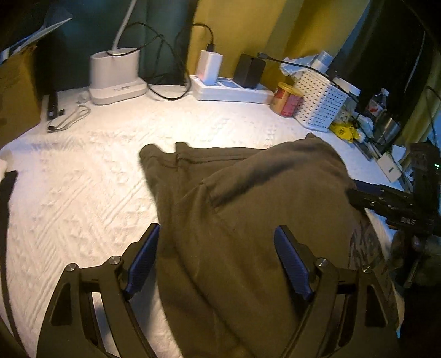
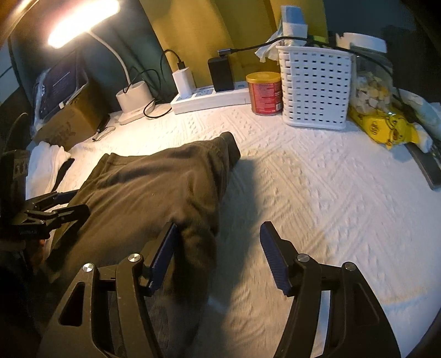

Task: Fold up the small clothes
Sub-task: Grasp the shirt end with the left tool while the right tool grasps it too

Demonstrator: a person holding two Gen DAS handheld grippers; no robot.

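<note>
On the white quilted bedspread (image 2: 317, 187) our olive garment (image 1: 248, 220) runs lengthwise away from us; left gripper (image 1: 217, 247) straddles it, right gripper (image 2: 217, 245) flanks its edge, both spread, pinching nothing.

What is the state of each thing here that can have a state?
Olive garment: folded over, lying on the white cover.
Left gripper: jaws open, over the garment.
Right gripper: jaws open, at the garment's edge.
Desk lamp: on.
White charger: plugged into the power strip.
Red can: upright, lid on.

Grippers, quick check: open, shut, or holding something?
Left gripper: open, olive garment lies between its fingers, ungripped.
Right gripper: open, holding nothing, at the garment's edge.
</note>
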